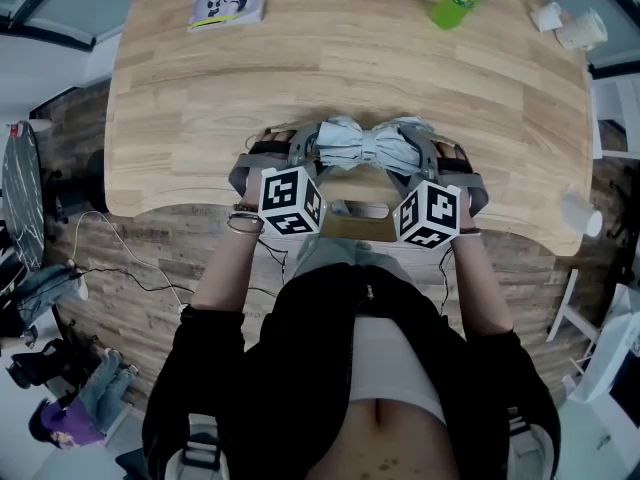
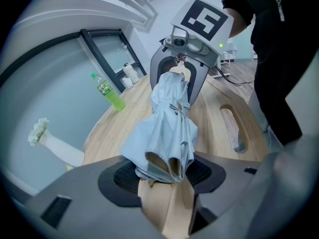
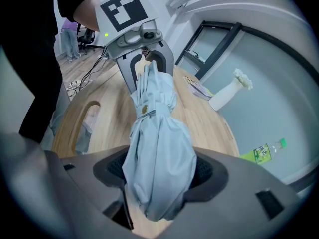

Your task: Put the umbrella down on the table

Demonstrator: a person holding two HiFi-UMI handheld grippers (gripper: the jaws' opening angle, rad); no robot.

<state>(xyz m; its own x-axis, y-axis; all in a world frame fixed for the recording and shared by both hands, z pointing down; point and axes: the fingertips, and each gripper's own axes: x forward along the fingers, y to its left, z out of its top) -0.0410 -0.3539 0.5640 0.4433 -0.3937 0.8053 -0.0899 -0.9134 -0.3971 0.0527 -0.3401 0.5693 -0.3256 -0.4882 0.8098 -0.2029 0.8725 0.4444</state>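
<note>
pinching one umbrella [image 1: 365,146], left gripper [image 1: 308,150] and right gripper [image 1: 422,154], over one table [image 1: 350,68]

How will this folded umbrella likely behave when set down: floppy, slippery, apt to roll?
The umbrella is probably stiff lengthwise: it spans from left tool to right tool without sagging. Its loose fabric folds look soft, so a grip may slip on them. Strapped into a roundish bundle, it might roll slightly on the table.
</note>
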